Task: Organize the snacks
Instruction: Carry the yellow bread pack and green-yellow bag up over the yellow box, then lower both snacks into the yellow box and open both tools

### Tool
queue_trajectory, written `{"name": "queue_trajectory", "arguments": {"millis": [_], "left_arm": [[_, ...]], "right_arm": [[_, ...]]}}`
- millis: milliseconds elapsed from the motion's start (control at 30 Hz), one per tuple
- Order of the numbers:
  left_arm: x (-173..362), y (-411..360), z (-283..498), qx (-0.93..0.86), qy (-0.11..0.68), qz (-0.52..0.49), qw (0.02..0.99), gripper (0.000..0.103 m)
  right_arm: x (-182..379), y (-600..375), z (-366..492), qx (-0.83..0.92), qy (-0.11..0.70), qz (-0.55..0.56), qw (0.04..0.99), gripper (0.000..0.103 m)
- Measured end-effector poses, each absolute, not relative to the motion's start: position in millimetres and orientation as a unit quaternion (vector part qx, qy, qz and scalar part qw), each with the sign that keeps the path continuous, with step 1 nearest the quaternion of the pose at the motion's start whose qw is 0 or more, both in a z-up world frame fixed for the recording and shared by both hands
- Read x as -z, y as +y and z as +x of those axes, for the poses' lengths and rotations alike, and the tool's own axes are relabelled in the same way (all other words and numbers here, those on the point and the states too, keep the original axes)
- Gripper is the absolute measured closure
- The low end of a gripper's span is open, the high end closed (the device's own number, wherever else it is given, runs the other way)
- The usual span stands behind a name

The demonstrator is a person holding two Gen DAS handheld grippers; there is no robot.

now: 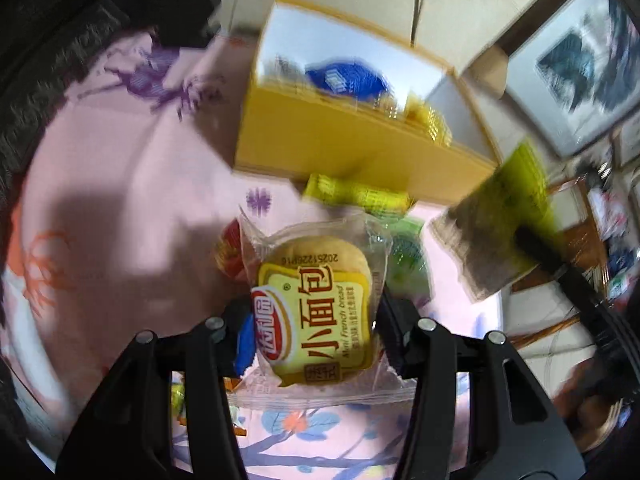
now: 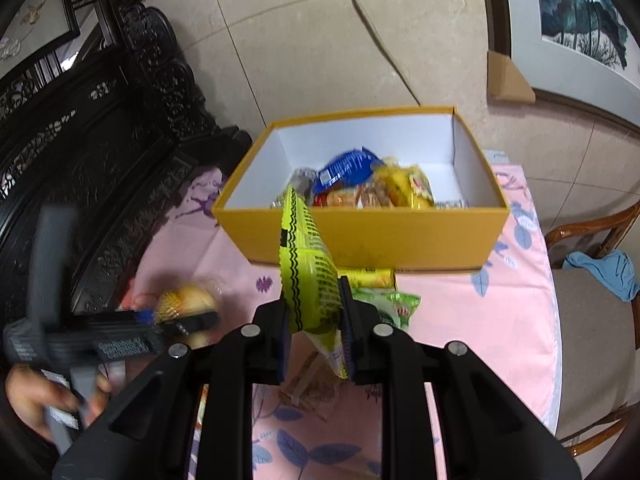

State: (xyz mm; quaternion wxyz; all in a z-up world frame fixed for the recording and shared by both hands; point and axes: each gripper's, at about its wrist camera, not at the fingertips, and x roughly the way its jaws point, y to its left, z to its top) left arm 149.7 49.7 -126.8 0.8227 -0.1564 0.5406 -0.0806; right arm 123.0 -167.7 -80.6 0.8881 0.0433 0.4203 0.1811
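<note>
Fingers of the left gripper (image 1: 316, 320) clamp a mini French bread packet (image 1: 316, 308); right gripper (image 2: 316, 320) pinches a lime-green snack bag (image 2: 308, 264), both seemingly bound for the yellow box (image 2: 360, 236).

**Layout, table with snack box**

Box (image 2: 360, 236) sits on the tablecloth (image 2: 480, 320) toward the wall. In it: several snack packets (image 2: 360, 184), piled along the near wall. Just before the box, on the cloth: a stick-shaped packet (image 2: 370, 278), with a flat packet (image 2: 400, 306) nearer still. Right gripper (image 2: 316, 320) holds an upright bag (image 2: 308, 272) before the box. Left gripper (image 1: 316, 320), to its left, holds a bread packet (image 1: 316, 308). Chair (image 2: 592, 312) stands right of the table.
</note>
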Motion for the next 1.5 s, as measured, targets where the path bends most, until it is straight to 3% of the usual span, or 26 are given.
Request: {"name": "queue_trajectory", "arguments": {"millis": [167, 333, 433, 500, 600, 933, 1000, 1133, 1500], "left_arm": [[163, 11, 123, 0.106, 0.551, -0.097, 0.822, 0.052], [207, 1, 111, 0.103, 0.596, -0.109, 0.789, 0.051], [210, -7, 106, 0.103, 0.578, -0.078, 0.806, 0.05], [212, -10, 101, 0.099, 0.576, -0.072, 0.808, 0.042], [216, -21, 94, 0.105, 0.587, -0.055, 0.801, 0.021], [222, -34, 74, 0.112, 0.6, -0.018, 0.792, 0.019], [224, -35, 67, 0.116, 0.599, -0.006, 0.792, 0.023], [222, -33, 60, 0.123, 0.591, 0.003, 0.797, 0.049], [169, -21, 48, 0.201, 0.56, -0.067, 0.801, 0.053]], "right_arm": [[90, -175, 113, -0.171, 0.432, 0.04, 0.885, 0.082], [92, -181, 107, -0.162, 0.432, 0.046, 0.886, 0.082], [93, -186, 102, -0.156, 0.433, 0.045, 0.887, 0.082], [96, -190, 100, -0.151, 0.437, 0.048, 0.885, 0.082], [97, -191, 96, -0.147, 0.439, 0.049, 0.885, 0.082], [94, -193, 90, -0.146, 0.436, 0.051, 0.886, 0.082], [93, -195, 89, -0.145, 0.435, 0.052, 0.887, 0.082], [93, -196, 90, -0.143, 0.435, 0.054, 0.888, 0.082], [90, -204, 88, -0.14, 0.43, 0.059, 0.89, 0.082]]}}
